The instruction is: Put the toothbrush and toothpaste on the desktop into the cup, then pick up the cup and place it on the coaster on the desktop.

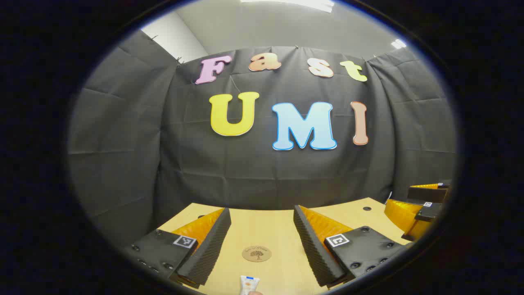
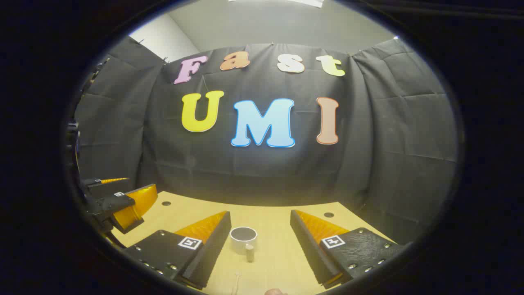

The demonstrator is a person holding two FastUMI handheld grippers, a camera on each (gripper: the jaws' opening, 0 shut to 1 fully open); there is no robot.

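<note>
Nothing done yet: cup (image 2: 243, 240) empty on table (image 2: 278, 221), not on coaster (image 1: 256, 253).

Left tongs (image 1: 262, 241) spread, empty, held level above table; coaster lies between their tips, toothpaste (image 1: 249, 284) just nearer.

Right tongs (image 2: 260, 241) spread, empty, level; cup ahead between tips, toothbrush (image 2: 236, 282) nearer, partly seen.

All steps remain.

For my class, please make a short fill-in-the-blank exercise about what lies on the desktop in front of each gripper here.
1. Ahead of the open left gripper, the round wooden ____ lies flat on the desktop.
2. Between the right gripper's fingers stands the white ____.
3. The cup holds nothing, so it is ____.
4. Both grippers' jaws are ____.

Missing words: coaster; cup; empty; open
</note>
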